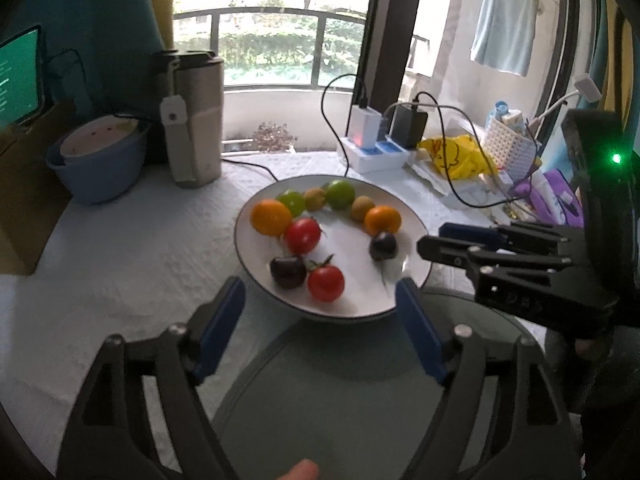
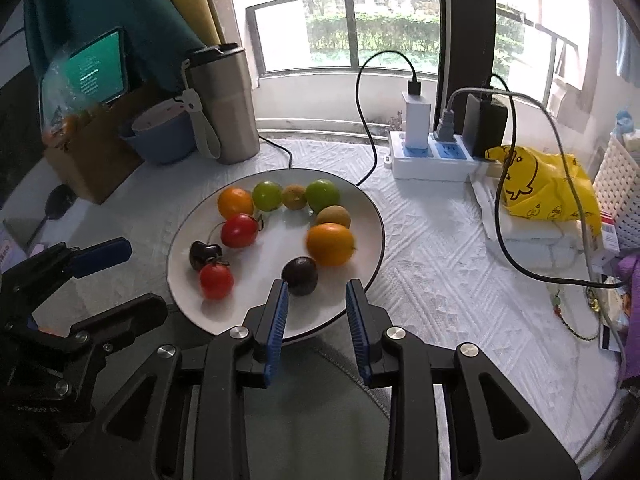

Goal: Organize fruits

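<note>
Fruits (image 1: pixel 304 236) lie on the white plate (image 1: pixel 256 248) at the frame's centre; we see the left gripper (image 1: pixel 320 312) wide open and empty, the right gripper (image 2: pixel 317 304) nearly closed, holding nothing.

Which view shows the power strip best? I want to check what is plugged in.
The right wrist view: the power strip shows its blue sockets, white charger, grey plug and black adapter clearly. The left wrist view shows it smaller and partly hidden by cables.

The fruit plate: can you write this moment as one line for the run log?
white plate: ten fruits in an arc | left tool: open, empty, by near rim | right tool: narrow gap, empty, by dark plum
</note>
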Demonstrator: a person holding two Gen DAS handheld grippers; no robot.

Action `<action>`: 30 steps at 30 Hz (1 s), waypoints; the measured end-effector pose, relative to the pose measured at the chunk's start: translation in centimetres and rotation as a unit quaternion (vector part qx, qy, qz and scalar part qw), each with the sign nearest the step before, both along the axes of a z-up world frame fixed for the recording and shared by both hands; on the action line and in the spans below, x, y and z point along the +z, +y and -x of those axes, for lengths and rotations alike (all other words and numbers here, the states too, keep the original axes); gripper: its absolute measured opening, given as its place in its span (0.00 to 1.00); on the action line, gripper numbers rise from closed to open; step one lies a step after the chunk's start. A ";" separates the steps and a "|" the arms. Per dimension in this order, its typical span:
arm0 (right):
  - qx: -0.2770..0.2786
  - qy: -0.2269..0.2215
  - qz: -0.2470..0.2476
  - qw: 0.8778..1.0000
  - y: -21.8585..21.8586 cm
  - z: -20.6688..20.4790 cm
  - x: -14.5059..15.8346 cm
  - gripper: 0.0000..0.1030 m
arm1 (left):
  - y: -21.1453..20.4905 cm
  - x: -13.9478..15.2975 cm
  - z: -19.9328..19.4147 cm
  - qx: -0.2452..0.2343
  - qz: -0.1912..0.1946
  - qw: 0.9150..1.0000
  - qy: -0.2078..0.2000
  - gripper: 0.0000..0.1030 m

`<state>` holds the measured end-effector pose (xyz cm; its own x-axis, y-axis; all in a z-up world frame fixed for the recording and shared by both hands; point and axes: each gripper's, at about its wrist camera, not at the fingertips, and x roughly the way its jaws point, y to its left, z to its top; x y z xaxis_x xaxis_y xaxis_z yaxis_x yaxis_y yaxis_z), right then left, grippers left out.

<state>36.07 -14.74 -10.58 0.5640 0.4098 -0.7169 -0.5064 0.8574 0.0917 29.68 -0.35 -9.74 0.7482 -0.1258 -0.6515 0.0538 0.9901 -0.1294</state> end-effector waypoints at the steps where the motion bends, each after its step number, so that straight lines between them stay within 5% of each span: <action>1: -0.001 -0.002 0.000 1.000 0.0 0.3 0.2 0.31 | 0.1 0.2 0.4 0.003 0.000 1.000 -0.004 0.80; 30: -0.017 -0.072 0.003 0.997 -1.2 12.3 6.4 0.32 | -0.1 5.6 10.6 0.042 -0.041 0.995 -0.077 0.84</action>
